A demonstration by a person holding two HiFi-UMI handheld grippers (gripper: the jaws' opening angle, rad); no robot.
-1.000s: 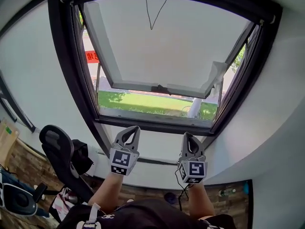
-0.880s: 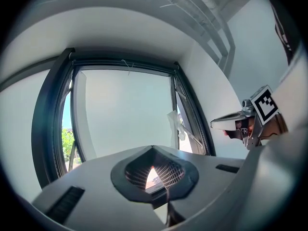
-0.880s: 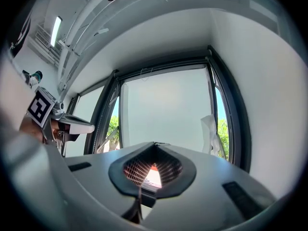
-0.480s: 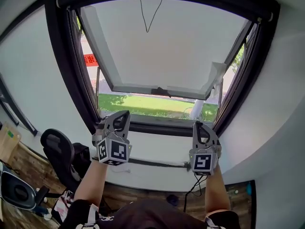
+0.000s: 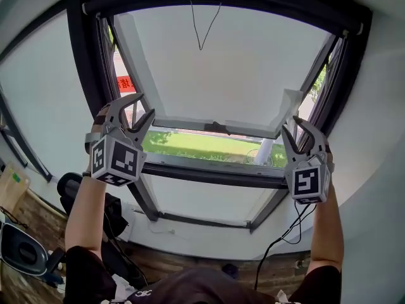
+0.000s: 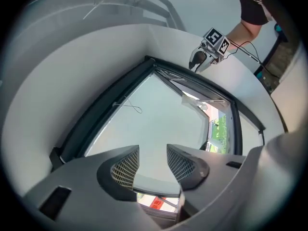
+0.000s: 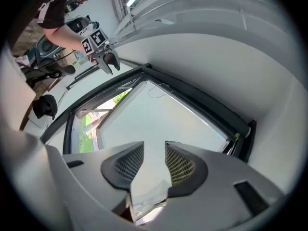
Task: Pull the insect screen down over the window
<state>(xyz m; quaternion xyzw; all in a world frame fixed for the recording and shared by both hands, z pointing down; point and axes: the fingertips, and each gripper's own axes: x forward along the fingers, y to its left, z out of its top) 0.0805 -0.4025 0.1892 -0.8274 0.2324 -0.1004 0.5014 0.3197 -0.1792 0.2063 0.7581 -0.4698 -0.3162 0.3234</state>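
The insect screen [image 5: 215, 68] is seen drawn part of the way down inside the dark window frame [image 5: 81, 62]; its bottom rail [image 5: 212, 126] lies across the opening above the frame's lower crossbar [image 5: 209, 171], so that a strip of green lawn [image 5: 196, 145] is left uncovered between them. A thin pull cord [image 5: 201, 24] is seen hanging in a loop from the top of the frame against the pale mesh, and a red sign [image 5: 124, 83] is glimpsed outside past the screen's left edge. The left gripper [image 5: 147, 104] is held up at the left end of the rail and the right gripper [image 5: 289, 124] at the right end, just below a crumpled white flap [image 5: 290, 100] at the screen's corner. The jaws of both have just been opening and are spread wide; in each gripper view the ribbed pads are shown well apart, the screen's lower edge is seen through the gap, and nothing is pressed by them, though whether the rail lies within the gap or just beyond it cannot be told. A black office chair [image 5: 68, 185] is seen below the left arm
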